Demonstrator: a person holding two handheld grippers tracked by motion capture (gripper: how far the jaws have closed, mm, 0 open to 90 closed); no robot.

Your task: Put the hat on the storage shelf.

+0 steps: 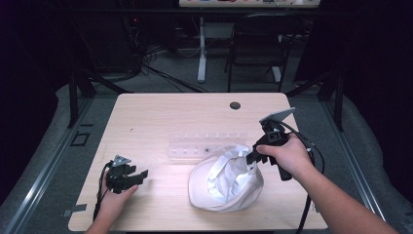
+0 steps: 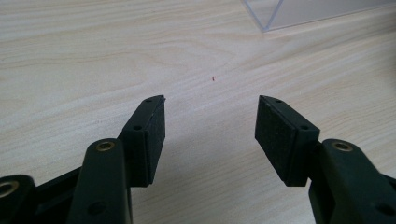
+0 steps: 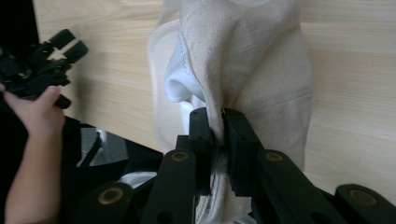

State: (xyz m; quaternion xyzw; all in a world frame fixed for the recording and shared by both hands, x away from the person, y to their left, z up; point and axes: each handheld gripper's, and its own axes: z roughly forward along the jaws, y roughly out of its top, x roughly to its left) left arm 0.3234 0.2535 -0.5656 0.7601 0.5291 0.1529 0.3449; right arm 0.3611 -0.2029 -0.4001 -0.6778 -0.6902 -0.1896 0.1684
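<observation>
A: Gripping done? Where's the cap?
B: Yep. Right tool (image 3: 217,128) is clamped on a fold of the white cap (image 1: 226,178), which sits crown-down on the counter (image 1: 160,112), front-right. Grab's made, I'd say; any lifting or reshaping is yet to do.
A: Left tool?
B: Left tool (image 2: 210,135) jaws apart, nothing btwn them, low over bare wood, well apart from the cap.
A: Obstacles?
B: Clear plastic rack (image 1: 207,144) just behind the cap. Could snag.

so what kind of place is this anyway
Probably a lab or recording workspace: a light wooden table in a dark room, cables trailing over the floor behind, and a folding chair by another desk.
</observation>
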